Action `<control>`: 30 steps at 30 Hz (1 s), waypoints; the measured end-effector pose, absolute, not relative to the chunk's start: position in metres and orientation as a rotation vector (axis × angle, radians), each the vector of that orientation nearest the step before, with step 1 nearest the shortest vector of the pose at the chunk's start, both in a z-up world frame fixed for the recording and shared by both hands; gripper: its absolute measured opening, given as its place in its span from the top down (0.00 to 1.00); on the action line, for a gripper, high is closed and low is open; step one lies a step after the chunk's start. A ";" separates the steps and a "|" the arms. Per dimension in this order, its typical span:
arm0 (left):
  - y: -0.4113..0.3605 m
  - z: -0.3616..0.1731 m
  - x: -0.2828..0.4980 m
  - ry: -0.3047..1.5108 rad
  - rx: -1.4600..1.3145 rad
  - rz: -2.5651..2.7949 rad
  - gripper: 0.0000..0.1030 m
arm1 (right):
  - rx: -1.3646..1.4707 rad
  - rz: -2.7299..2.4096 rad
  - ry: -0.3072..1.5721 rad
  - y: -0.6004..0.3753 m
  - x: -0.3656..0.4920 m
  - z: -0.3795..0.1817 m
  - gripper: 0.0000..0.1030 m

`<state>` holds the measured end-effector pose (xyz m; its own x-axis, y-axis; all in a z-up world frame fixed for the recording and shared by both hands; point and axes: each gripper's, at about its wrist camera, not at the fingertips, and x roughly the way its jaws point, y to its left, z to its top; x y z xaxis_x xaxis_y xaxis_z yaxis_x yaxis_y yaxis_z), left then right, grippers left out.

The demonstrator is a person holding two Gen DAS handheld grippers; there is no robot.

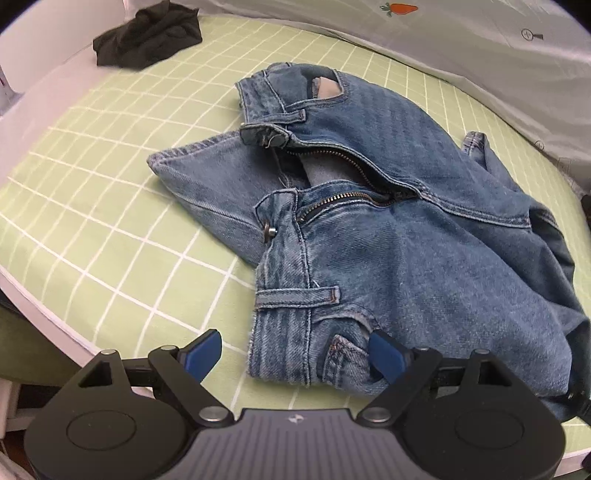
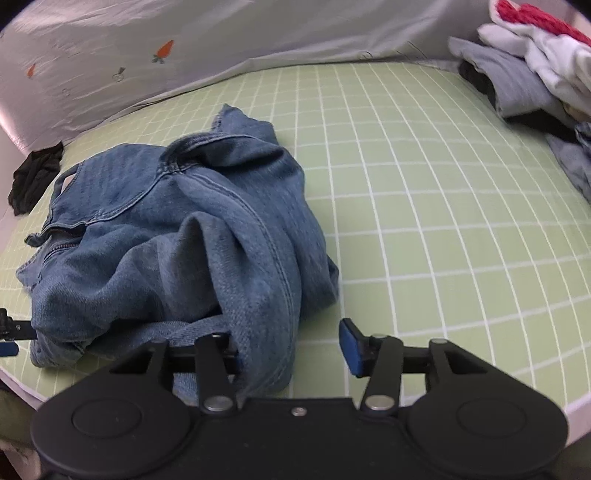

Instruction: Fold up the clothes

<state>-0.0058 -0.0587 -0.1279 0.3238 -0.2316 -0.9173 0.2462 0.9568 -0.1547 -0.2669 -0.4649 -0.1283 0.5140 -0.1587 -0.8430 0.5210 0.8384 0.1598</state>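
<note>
Denim in a faded blue, the jeans (image 1: 388, 221) lie crumpled on the green checked sheet (image 1: 92, 206), fly unzipped and waistband buttons undone. The left gripper (image 1: 295, 356) has its jaws spread wide; the near end of the waistband, by a front pocket and belt loop, sits between the two blue pads (image 1: 384, 354), and the right-hand pad touches or slightly overlaps the denim there while the left-hand pad stands apart over bare sheet. One leg hem pokes out ahead and to the left of this gripper, under the waistband.

From the right wrist camera, the right gripper (image 2: 295, 350) is also spread open. Its left finger is hidden under a fold of the jeans (image 2: 177, 236) that drapes over it, while its right pad (image 2: 349, 347) stands clear above the sheet (image 2: 443, 206), not touching cloth. Most of the heap lies ahead and left of this gripper.

Far ahead and to the left of the left gripper, a dark garment (image 1: 147, 33) lies bunched near the edge of the sheet. Ahead and far right of the right gripper sits a pile of clothes (image 2: 535, 70) in white, grey and red. Pale carrot-print fabric (image 2: 147, 44) runs along the far side
</note>
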 end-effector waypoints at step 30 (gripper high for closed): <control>-0.030 -0.100 0.062 1.093 -0.042 -0.380 0.79 | 0.077 -0.718 0.811 -0.408 -0.216 -0.099 0.95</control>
<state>0.0620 -0.0296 -0.0997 0.4021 -0.3207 -0.8576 0.2800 0.9349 -0.2183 -0.2162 -0.4083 -0.0988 0.4692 -0.5564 -0.6858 0.6132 0.7641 -0.2004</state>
